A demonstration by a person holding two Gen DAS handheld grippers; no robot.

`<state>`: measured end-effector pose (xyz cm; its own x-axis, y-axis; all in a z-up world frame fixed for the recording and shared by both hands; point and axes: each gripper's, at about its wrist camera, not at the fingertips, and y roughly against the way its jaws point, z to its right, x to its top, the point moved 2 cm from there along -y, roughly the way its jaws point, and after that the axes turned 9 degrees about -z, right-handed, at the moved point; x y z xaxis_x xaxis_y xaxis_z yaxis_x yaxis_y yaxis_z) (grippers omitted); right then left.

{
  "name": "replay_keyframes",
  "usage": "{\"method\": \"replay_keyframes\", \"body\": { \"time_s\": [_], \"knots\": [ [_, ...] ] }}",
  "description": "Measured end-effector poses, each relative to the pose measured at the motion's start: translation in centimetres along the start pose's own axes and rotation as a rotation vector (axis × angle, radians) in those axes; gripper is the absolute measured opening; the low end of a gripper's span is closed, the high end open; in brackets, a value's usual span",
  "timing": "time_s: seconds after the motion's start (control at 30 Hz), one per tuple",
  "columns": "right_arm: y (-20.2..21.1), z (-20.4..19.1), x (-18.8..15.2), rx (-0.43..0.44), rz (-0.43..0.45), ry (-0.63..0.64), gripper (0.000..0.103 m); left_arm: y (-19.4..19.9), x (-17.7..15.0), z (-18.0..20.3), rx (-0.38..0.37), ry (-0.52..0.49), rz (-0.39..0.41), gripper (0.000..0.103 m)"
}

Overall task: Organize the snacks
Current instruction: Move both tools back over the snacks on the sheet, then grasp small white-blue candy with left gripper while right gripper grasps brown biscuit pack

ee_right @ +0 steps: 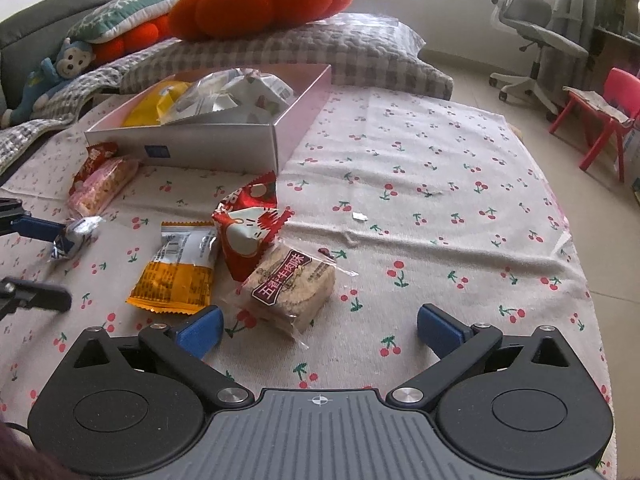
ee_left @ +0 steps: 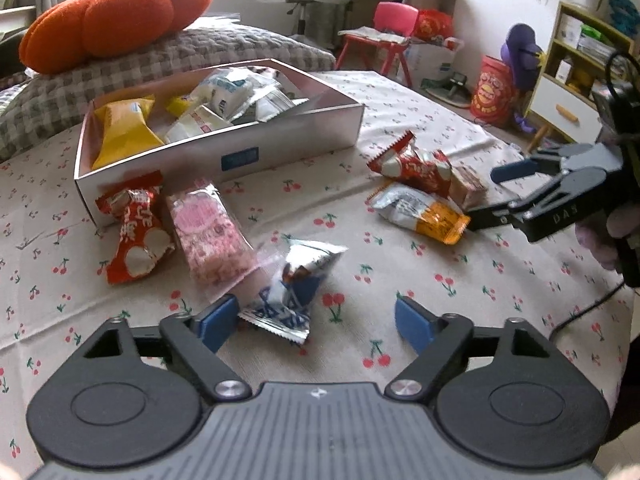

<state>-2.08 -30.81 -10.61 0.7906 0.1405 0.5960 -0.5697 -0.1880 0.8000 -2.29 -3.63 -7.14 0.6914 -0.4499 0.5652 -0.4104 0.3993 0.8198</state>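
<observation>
Currently, by item:
Left gripper (ee_left: 316, 322): jaws stand apart over the cherry-print cloth (ee_left: 460, 280); neither blue pad presses on anything.
Blue-and-silver packet (ee_left: 290, 292): lies on the cloth between the left gripper's fingers, its near end just beside the left pad; whether it touches that pad I cannot tell. In the right wrist view the same packet (ee_right: 74, 236) sits at the tip of one blue finger, with the other finger well clear of it.
Right gripper (ee_right: 320, 326): jaws spread wide, nothing clamped.
Clear-wrapped cracker pack (ee_right: 294, 286): lies on the cloth between the right gripper's fingers, nearer the left pad, not touching either.
Red packet (ee_right: 246, 230): just beyond the cracker pack, overlapping its far edge.
Orange-and-silver packet (ee_right: 180, 268): beside the red packet, outside the right gripper's left finger.
Box (ee_left: 288, 148): white, open-topped, on the cloth beyond both grippers, holding a yellow bag (ee_left: 124, 128) and several pale wrapped snacks.
Pink packet (ee_left: 212, 232): against the box's near wall, beside a second red packet (ee_left: 136, 236), both beyond the left gripper.
Pumpkin cushion (ee_left: 116, 16): on the checked bedding behind the box.
</observation>
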Motion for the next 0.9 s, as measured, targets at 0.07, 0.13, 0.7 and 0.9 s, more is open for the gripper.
{"method": "replay_keyframes", "body": {
  "time_s": [0.07, 0.13, 0.7, 0.9],
  "knots": [
    [-0.1, 0.0, 0.1, 0.001, 0.002, 0.000, 0.103, 0.0, 0.3, -0.1, 0.000, 0.015, 0.002, 0.070],
    [-0.1, 0.0, 0.1, 0.001, 0.003, 0.001, 0.103, 0.1, 0.5, -0.1, -0.011, 0.026, 0.002, 0.060],
    [-0.5, -0.3, 0.6, -0.003, 0.006, -0.001, 0.103, -0.4, 1.1, 0.2, 0.003, 0.010, 0.009, 0.055],
    [-0.5, -0.2, 0.6, -0.003, 0.005, 0.000, 0.103, -0.6, 1.5, 0.4, -0.004, 0.008, 0.007, 0.054]
  ]
}}
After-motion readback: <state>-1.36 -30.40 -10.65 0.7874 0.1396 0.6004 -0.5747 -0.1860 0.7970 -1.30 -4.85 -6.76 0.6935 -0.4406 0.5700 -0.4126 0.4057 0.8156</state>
